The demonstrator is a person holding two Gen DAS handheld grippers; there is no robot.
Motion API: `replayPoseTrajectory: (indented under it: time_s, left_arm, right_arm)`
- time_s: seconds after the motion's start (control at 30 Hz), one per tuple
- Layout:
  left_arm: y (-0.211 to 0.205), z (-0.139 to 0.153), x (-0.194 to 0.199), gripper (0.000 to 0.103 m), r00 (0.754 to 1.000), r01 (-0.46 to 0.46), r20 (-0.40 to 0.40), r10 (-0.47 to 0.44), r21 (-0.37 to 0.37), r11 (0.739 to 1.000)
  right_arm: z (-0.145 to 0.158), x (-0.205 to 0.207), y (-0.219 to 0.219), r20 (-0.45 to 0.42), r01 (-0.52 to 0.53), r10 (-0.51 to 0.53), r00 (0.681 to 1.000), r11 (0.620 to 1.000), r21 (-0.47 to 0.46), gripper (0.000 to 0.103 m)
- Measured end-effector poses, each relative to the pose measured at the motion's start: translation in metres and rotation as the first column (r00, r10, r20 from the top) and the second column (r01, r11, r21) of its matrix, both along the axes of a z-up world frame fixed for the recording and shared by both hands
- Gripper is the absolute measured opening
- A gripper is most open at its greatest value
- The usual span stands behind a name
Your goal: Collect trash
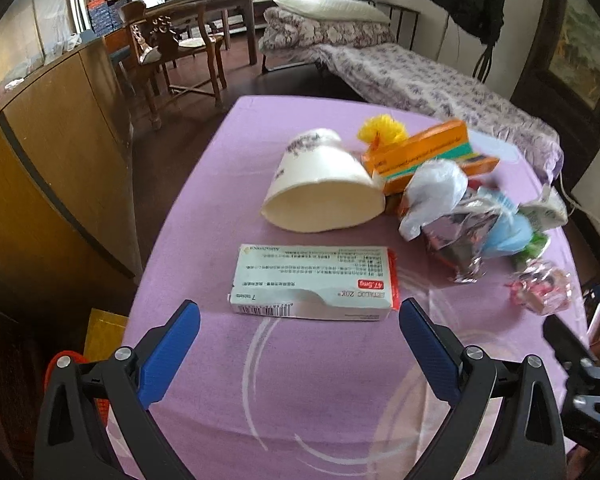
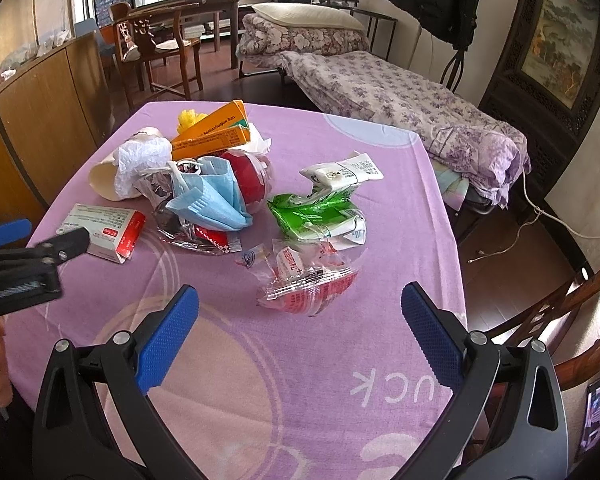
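Two wide-spread claws, left (image 1: 299,312) and right (image 2: 300,300), above littered purple tablecloth (image 2: 380,240).

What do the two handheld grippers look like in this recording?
Both match. The left gripper and right gripper each have black plastic arms with triangular cut-outs and silver round pivot bolts. The jaws are tipped with blue, finely textured pads. From the right wrist view, the left gripper's black side shows a metal spring. No sleeve is visible.
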State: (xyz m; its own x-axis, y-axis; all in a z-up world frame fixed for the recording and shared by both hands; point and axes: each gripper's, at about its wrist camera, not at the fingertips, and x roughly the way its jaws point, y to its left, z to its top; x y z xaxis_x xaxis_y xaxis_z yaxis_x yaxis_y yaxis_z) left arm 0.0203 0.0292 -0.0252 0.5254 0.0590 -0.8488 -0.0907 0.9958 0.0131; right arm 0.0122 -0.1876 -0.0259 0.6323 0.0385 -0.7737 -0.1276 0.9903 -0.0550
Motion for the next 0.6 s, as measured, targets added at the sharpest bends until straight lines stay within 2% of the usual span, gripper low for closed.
replayPoseTrajectory:
  time_s: [0.1, 0.27, 0.6]
  left_arm:
    - [-0.002, -0.009, 0.004, 0.097, 0.999, 0.016, -0.037, -0.017, -0.008, 1.0]
    - [0.0, -0.018, 0.01, 0.097, 0.999, -0.002, -0.054, 0.004, 0.026, 1.0]
    - [-0.015, -0.011, 0.02, 0.097, 0.999, 0.04, -0.003, -0.04, 0.012, 0.999]
  right_arm:
    - [0.001, 0.0, -0.002, 0.003, 0.003, -0.003, 1.0, 1.0, 0.007, 0.097]
    - [0.001, 0.002, -0.008, 0.001, 0.021, -0.021, 1.0, 0.999, 0.024, 0.097]
    - [-0.002, 0.003, -0.006, -0.003, 0.01, -0.009, 1.0, 1.0, 0.019, 0.097]
